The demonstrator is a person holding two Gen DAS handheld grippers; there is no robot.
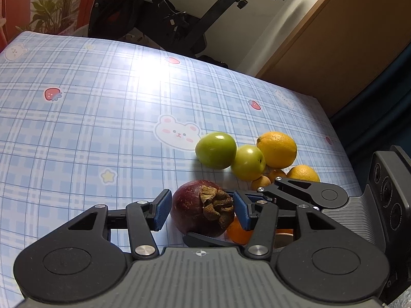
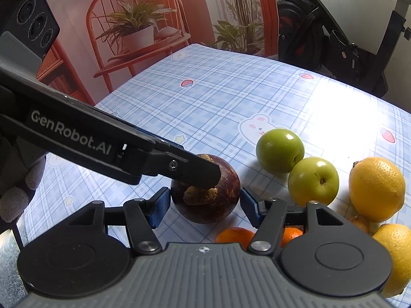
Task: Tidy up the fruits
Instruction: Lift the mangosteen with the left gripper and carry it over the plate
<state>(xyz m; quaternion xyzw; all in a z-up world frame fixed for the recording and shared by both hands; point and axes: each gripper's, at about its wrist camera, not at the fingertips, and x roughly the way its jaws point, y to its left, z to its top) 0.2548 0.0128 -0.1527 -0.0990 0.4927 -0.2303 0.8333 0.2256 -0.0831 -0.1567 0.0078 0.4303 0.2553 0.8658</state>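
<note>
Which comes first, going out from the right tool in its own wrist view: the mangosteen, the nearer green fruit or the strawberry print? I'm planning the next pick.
1. Mangosteen, between the right tool's fingers.
2. Nearer green fruit, just right of it.
3. Strawberry print, far up the tablecloth.

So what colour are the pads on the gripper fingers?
Blue pads, clearest in the left wrist view.

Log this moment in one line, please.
left gripper: straddling mangosteen | right gripper: straddling mangosteen | grip: unclear | green fruits: on tablecloth
</note>
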